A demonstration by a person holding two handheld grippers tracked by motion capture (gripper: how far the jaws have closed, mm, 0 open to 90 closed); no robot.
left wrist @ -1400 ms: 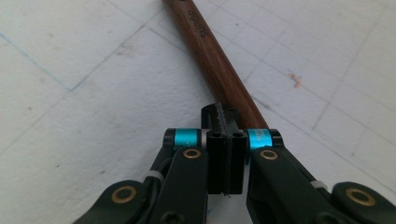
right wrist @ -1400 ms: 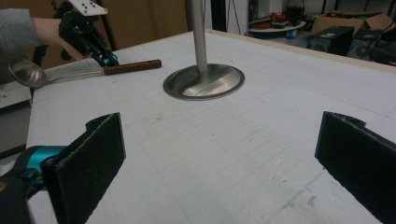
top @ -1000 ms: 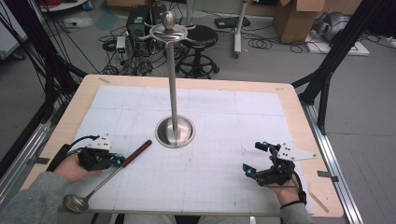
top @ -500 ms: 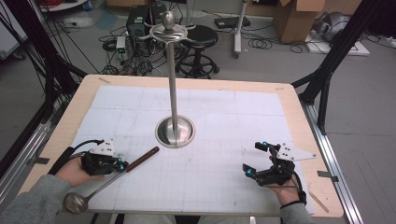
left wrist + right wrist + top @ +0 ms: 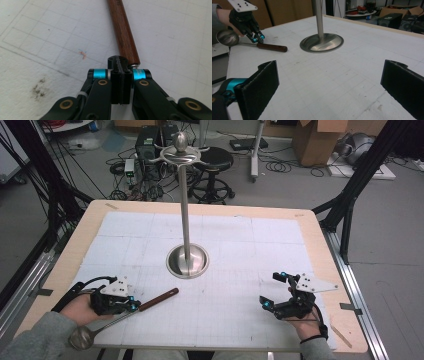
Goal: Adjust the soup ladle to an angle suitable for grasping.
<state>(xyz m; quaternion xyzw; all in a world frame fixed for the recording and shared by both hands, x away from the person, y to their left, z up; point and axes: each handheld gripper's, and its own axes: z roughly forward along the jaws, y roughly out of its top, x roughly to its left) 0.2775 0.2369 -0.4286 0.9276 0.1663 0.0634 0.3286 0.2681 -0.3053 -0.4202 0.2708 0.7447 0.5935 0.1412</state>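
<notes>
Left gripper [image 5: 131, 305] clamps the wooden-handled steel ladle [image 5: 120, 315] by its metal shank; right gripper [image 5: 276, 291] waits agape. Ladle not yet hung on the steel stand [image 5: 187, 262], probably.

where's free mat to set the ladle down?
Bare mat lies between the stand base and right gripper, also behind the base toward the far edge. The near-left corner is crowded: left gripper shut on the ladle.
</notes>
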